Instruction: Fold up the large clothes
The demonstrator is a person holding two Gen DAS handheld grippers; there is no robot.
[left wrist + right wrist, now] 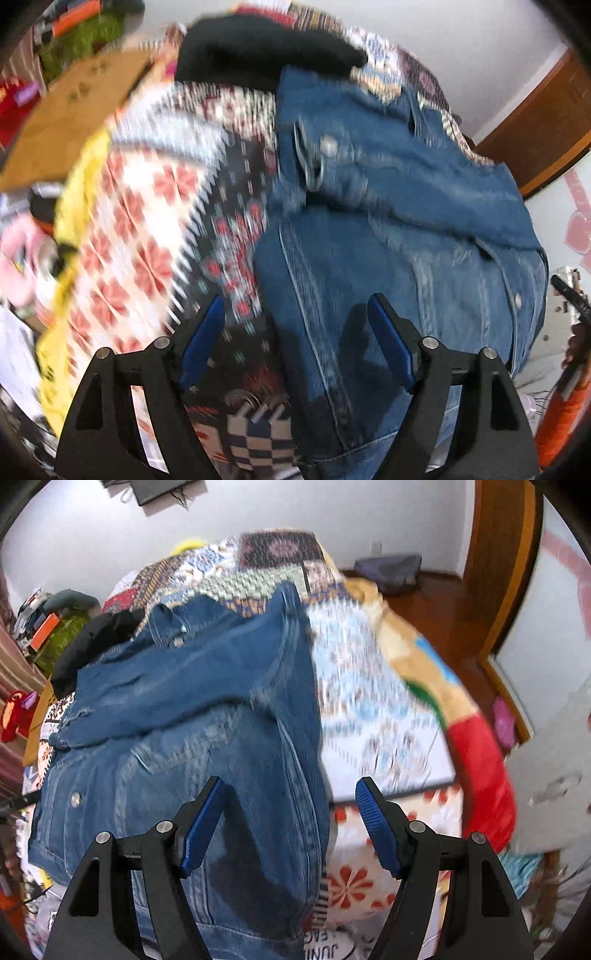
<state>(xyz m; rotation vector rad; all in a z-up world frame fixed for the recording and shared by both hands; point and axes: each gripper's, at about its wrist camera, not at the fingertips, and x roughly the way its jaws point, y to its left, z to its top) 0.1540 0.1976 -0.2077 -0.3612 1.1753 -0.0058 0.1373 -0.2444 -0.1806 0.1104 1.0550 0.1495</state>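
Ahead of both sets of tongs: a patchwork quilt [373, 716], busy with pattern, spread wide and running out past the fingertips on every side. Bunched along its far right border, well clear of the blue pads. Likely to drag and ruck under any sliding cloth, spoiling a flat fold.

On top of it: a denim jacket [207, 716], partly folded, sleeves thrown across the chest, thick at the collar end. Lying straight in front of the right gripper [290, 794] and a little to the right of the left gripper [297, 314], its near hem passing beneath the pads. Stiff, heavy cloth by the look of it; prone to springing open if pinched in one layer only, or to slipping out if caught at the edge seam.

Beyond the jacket's collar, far from the tongs: a black garment [266, 51], close enough to snag on a lifted sleeve.

Left gripper: spread wide, nothing between the pads, straddling the jacket's side seam. Right gripper: likewise spread, empty, poised over the other edge. Uneven closing heights likely to skew the fold. Heavy blur in both views; contact with the cloth impossible to tell.
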